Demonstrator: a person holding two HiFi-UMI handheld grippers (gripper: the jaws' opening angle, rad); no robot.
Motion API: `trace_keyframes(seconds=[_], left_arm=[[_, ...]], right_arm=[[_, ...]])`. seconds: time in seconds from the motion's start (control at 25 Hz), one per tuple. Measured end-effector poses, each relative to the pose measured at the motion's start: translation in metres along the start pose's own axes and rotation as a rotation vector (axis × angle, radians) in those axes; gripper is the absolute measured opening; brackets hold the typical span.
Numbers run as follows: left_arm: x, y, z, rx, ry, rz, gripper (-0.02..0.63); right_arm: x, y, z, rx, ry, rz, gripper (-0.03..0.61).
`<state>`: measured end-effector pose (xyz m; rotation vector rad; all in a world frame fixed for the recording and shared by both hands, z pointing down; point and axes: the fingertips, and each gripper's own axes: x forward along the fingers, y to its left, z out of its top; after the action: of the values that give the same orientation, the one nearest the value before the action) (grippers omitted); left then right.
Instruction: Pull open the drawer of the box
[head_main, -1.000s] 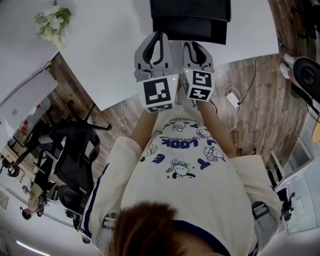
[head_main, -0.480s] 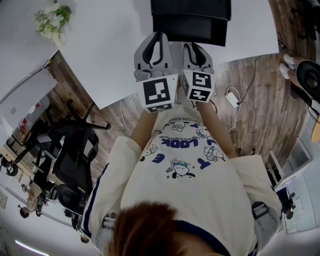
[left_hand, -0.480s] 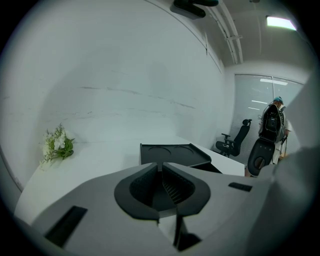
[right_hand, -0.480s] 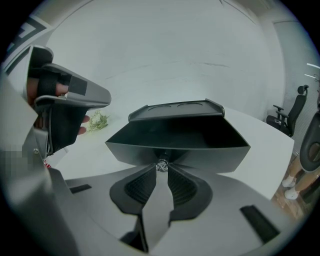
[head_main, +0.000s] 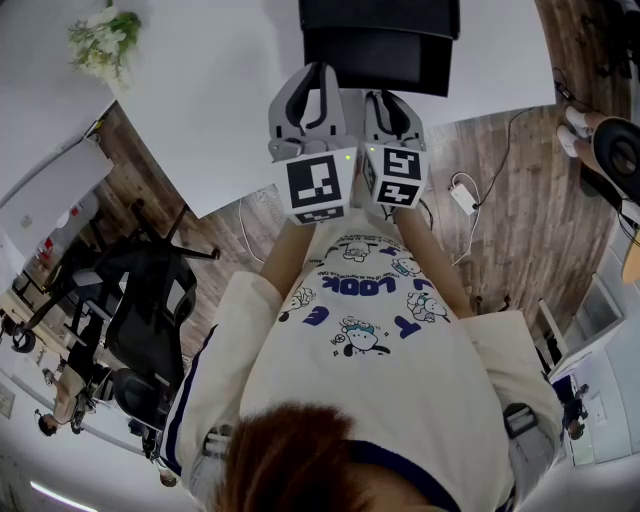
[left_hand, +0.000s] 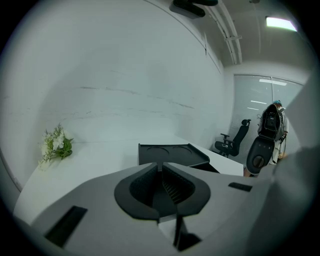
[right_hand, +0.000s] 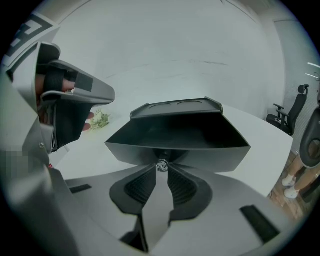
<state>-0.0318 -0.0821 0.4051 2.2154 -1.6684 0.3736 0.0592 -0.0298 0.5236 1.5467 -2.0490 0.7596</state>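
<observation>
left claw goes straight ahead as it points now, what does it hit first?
Likely the black box, whose near edge sits directly beyond the shut, empty left claw. How far off, this view doesn't show.

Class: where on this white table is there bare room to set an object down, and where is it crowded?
Bare: the wide stretch of table between the flowers and the box, and the strip right of the box. Crowded: in front of the box, where its open drawer, the left gripper and the right gripper sit.
</observation>
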Motion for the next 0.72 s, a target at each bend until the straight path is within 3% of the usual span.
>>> trace_keyframes(seconds=[0.72], left_arm=[[0.0046,0.0011,-0.0032,-0.005,0.01,0.011,0.038]], right_arm=[[0.0001,0.0016,-0.0032,-0.013,0.008,0.024,0.086]])
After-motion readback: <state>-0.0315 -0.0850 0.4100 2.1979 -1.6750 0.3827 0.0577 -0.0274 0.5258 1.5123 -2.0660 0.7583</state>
